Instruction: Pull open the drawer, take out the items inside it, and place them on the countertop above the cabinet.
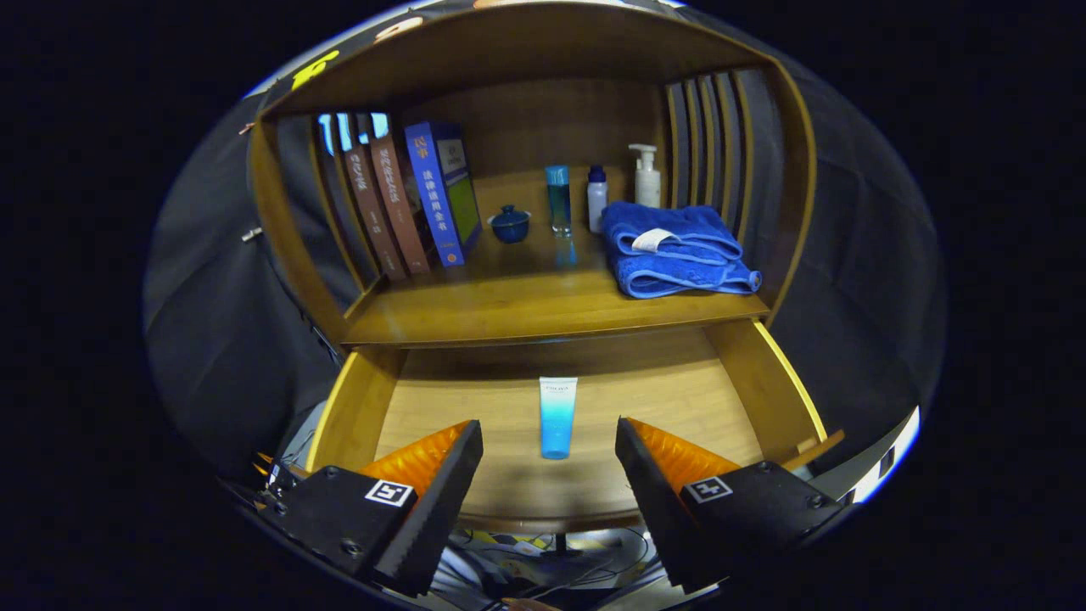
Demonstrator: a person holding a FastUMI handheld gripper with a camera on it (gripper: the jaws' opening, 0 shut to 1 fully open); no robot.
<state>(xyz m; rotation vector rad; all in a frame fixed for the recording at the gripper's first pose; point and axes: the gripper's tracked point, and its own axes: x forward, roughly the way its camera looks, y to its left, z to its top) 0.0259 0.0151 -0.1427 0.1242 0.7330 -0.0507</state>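
Hovering wide open and empty, gripper (549,475) low in frame; blue tube (557,417) lying centre in the opened drawer (768,382), just ahead. Descending straight, straddling its sides before closing.

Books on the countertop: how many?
4 books, standing in a row left of the blue lidded cup. More may hide behind the slats.
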